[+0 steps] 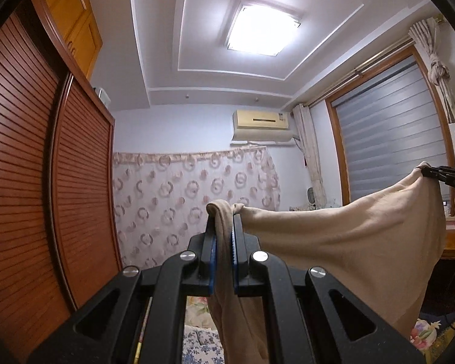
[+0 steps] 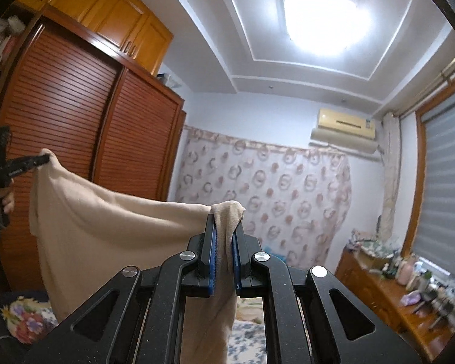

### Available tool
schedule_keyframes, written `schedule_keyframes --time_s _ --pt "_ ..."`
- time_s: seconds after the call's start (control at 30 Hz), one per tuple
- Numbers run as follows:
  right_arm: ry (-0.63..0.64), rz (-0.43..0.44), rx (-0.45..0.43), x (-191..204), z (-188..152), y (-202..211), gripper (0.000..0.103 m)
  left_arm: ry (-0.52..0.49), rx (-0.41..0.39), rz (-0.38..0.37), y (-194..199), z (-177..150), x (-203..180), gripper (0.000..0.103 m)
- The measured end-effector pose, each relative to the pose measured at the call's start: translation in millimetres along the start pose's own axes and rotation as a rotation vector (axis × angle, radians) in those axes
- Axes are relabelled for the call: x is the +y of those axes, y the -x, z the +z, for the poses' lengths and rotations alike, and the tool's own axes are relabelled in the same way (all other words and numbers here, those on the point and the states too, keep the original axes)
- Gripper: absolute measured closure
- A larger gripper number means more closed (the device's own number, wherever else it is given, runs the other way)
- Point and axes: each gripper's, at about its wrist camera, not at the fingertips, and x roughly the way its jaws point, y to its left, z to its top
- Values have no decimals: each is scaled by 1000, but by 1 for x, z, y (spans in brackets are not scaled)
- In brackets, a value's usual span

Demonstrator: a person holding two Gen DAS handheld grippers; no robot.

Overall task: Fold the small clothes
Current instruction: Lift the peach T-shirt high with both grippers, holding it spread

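Left gripper [image 1: 224, 227] up front, jaws pinched tight on one corner of the beige cloth [image 1: 348, 242], a fold poking out over the fingertips and the rest trailing down between the blue pads [image 1: 213, 261]. Right gripper [image 2: 226, 230] doing the same, clamped on the opposite corner. The cloth hangs stretched in the air between them, top edge sagging in the middle, body drooping toward the floral bedding [image 2: 24, 318] below. Beyond it, a louvred wardrobe [image 2: 75, 106] on the left, a patterned curtain [image 1: 194, 188] on the far wall, an air conditioner [image 1: 262, 124] above, and a cluttered dresser [image 2: 394, 291] at right under the blinds [image 1: 391, 133].
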Motion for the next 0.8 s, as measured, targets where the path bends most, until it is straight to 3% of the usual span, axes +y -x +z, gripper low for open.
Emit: schedule_keyframes --time_s 0.33,0.4,0.53,0.63,0.8 --pt "56 -51 -8 -6 31 8 97 -62 -52 28 15 35 -15 99" --pt "66 -65 -13 -6 36 8 97 -99 -28 41 8 31 -19 99" --pt "41 -62 27 -9 16 0 97 -82 54 28 -6 0 -12 99" --pt "27 -51 43 -7 -6 1 97 -48 68 10 -1 -20 -8 99" --pt "35 -35 64 0 -14 8 97 -41 19 -2 18 -3 -15 99"
